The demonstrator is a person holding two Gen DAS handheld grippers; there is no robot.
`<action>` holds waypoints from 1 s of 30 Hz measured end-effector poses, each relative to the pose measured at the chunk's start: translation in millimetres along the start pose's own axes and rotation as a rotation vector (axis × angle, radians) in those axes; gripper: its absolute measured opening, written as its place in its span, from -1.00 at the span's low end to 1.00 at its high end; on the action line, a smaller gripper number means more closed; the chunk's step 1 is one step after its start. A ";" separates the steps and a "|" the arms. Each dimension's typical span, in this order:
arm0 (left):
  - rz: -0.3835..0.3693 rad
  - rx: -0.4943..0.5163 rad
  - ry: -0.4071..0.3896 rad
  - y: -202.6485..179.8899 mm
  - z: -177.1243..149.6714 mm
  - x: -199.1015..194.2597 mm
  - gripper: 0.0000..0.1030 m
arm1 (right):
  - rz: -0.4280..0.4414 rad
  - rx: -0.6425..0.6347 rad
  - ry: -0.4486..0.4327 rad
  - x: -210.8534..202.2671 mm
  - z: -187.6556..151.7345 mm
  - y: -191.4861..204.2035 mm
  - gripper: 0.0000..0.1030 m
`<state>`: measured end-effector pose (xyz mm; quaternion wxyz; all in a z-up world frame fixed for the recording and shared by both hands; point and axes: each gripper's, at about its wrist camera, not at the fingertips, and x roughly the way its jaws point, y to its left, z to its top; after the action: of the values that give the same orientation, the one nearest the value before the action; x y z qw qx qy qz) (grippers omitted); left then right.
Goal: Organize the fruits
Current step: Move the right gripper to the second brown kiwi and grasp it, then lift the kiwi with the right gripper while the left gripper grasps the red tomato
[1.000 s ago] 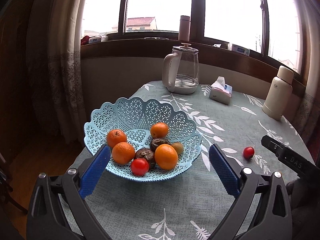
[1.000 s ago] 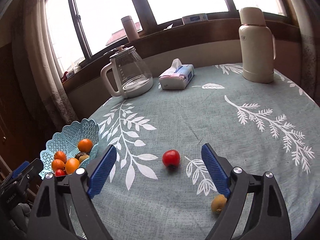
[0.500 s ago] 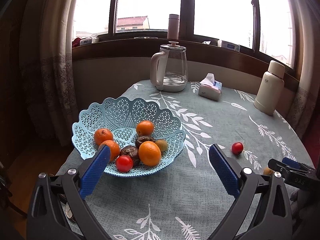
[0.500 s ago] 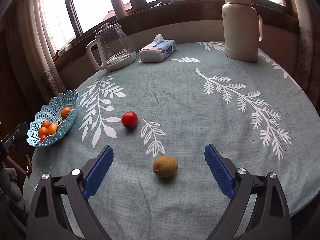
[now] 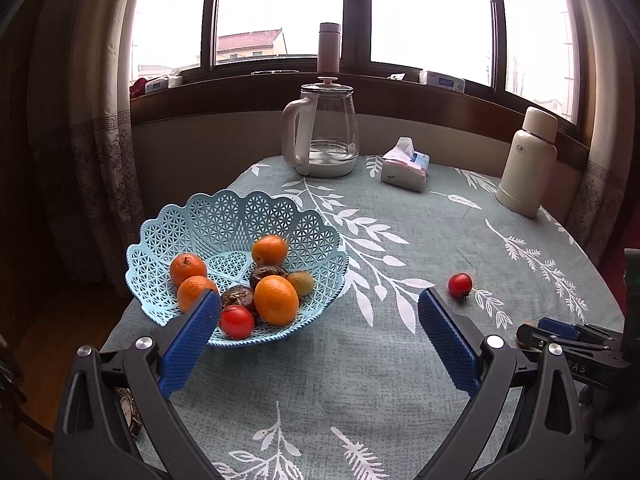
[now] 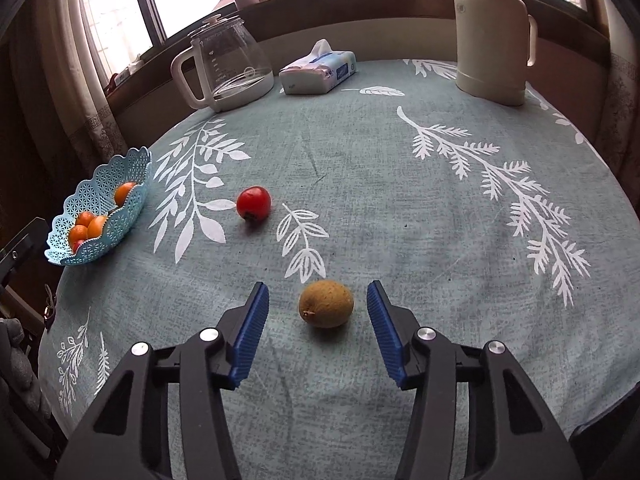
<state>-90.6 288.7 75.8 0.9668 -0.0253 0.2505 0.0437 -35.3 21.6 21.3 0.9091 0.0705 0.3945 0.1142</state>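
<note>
Round table under a grey-green cloth printed with white leaf sprays, set against a dark wooden sill and a wide bright window; patterned curtains at both sides.

Near the table's left edge, one pale blue lattice basket. Inside: four oranges, two dark wrinkled fruits, one kiwi, one tomato. Count less sure at the basket's near rim, partly hidden behind a blue pad.

Loose on the cloth: one tomato, well apart from the basket, and one kiwi nearer the front edge.

Right gripper low over the cloth, jaws apart on either side of the loose kiwi, a clear gap on each side, not touching. Left gripper spread wide in front of the basket, holding nothing.

Along the far edge: one glass kettle with a white handle, one tissue pack, one cream thermos. On the sill, one slim flask and some small boxes.
</note>
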 end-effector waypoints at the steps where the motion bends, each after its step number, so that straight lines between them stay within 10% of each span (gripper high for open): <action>1: -0.001 0.002 0.002 -0.6 -0.3 0.5 0.94 | -0.002 0.001 0.006 1.1 0.0 -0.1 -0.04; 14: -0.025 0.012 0.033 -10.4 -3.6 9.7 0.94 | -0.029 -0.009 0.058 13.8 1.3 1.4 -0.42; 30: -0.138 0.112 0.095 -66.5 1.1 46.0 0.94 | -0.043 0.083 -0.042 -0.4 17.9 -30.4 -0.43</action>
<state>-43.5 225.9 56.1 0.9545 0.0096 0.2955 -0.0381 -17.8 -8.4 27.1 0.9157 0.1021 0.3811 0.0766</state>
